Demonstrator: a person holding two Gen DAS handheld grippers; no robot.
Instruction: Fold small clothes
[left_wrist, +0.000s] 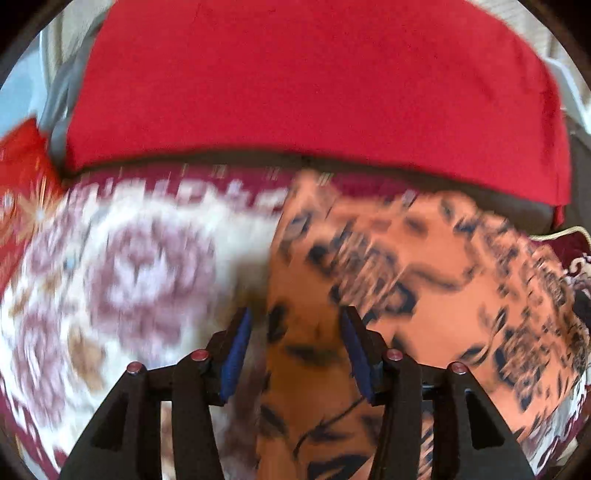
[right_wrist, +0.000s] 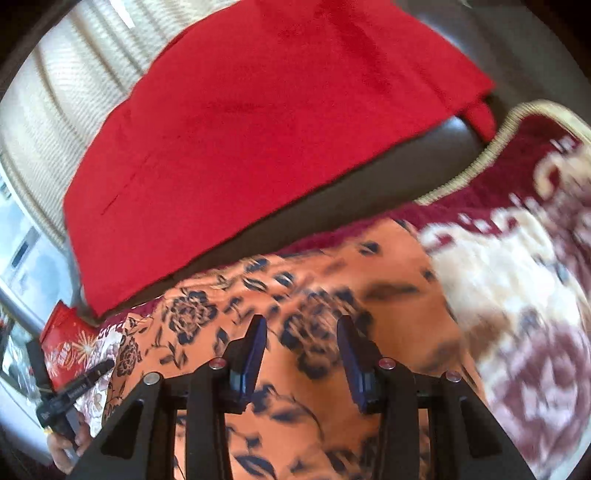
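Hovering over the orange floral cloth (left_wrist: 424, 258) on the rug (left_wrist: 129, 258), left tool (left_wrist: 293, 345) and right tool (right_wrist: 301, 350) both released, gripping nothing

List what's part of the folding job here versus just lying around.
Job: orange floral garment; left gripper and right gripper, both over it with jaws apart.

Lying about: red cloth, patterned rug, red printed packet.

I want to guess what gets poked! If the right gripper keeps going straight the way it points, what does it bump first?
Most likely the orange flowered cloth, which lies straight ahead of the open right gripper; blur makes depth uncertain.
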